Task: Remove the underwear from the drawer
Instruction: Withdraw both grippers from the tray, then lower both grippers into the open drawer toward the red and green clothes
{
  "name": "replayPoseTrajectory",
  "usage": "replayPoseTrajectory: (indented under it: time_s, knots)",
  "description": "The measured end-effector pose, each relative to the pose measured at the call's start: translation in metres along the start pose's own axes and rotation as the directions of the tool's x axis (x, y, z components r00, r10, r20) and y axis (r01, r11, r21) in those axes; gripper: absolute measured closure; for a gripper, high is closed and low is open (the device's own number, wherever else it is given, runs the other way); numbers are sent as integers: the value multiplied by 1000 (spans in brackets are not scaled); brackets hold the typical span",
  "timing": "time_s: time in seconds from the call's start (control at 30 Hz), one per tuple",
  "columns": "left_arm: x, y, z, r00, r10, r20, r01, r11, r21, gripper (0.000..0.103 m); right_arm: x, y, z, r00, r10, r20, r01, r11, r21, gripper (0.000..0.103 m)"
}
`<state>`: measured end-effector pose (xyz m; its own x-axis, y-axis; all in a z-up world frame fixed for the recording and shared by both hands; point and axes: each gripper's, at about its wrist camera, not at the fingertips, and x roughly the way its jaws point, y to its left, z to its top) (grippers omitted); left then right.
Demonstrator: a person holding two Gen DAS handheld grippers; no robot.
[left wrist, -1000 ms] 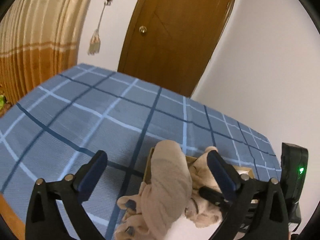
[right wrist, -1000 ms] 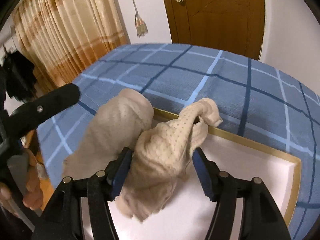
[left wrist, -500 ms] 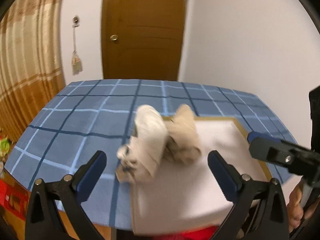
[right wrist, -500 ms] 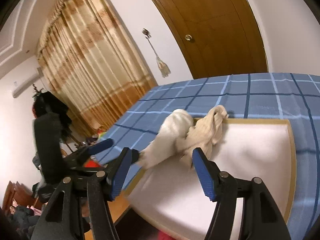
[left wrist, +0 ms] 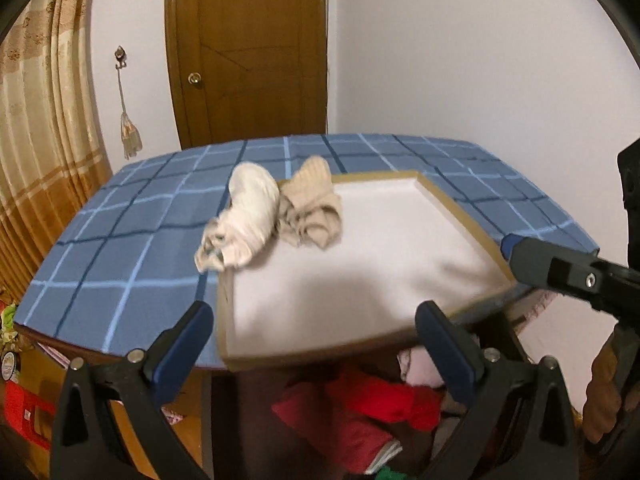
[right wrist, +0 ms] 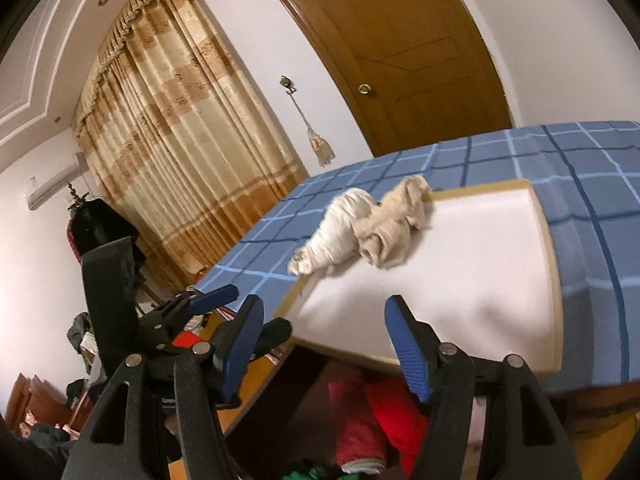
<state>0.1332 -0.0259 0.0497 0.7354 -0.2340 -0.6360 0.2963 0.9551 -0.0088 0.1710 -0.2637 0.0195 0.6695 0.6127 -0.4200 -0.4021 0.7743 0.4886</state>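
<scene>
Two crumpled pieces of underwear lie side by side on a white tray (left wrist: 380,272) with a tan rim. The white piece (left wrist: 248,220) hangs over the tray's left rim onto the blue checked cloth, and the beige piece (left wrist: 314,208) touches it. Both also show in the right wrist view, the white piece (right wrist: 340,232) and the beige piece (right wrist: 394,224). My left gripper (left wrist: 314,314) is open and empty, well short of them at the tray's near edge. My right gripper (right wrist: 323,306) is also open and empty. Under the table's front an open drawer holds red clothes (left wrist: 376,400).
The blue checked tablecloth (left wrist: 120,240) covers the table around the tray (right wrist: 460,272). A brown door (left wrist: 248,52) and a curtain (right wrist: 180,140) stand behind it. The other gripper's finger (left wrist: 560,276) reaches in from the right. Red boxes (left wrist: 20,404) sit low on the left.
Both grippers have drawn back from the underwear toward the table's front. The beige piece, between my right fingers a second ago, now lies free on the tray. The drawer's red clothes have come into view.
</scene>
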Motion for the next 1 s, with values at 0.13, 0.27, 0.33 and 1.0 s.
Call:
replayPoseTrajectory:
  time_s: [0.13, 0.27, 0.33, 1.0]
  knots:
    - [1, -3, -20, 999, 12, -30, -11, 1000, 12, 0, -12, -9, -21, 1000, 3, -9, -2, 999, 41, 37]
    - [5, -1, -39, 997, 8, -71, -8, 1000, 2, 0, -25, -23, -39, 1000, -28, -10, 29, 997, 71, 37]
    - [8, 0, -50, 996, 4, -92, -5, 1000, -6, 0, -33, -29, -49, 998, -55, -9, 56, 995, 81, 37]
    - [28, 5, -125, 957, 66, -281, -69, 998, 1, 0, -93, -66, -130, 966, -217, -139, 238, 959, 156, 37]
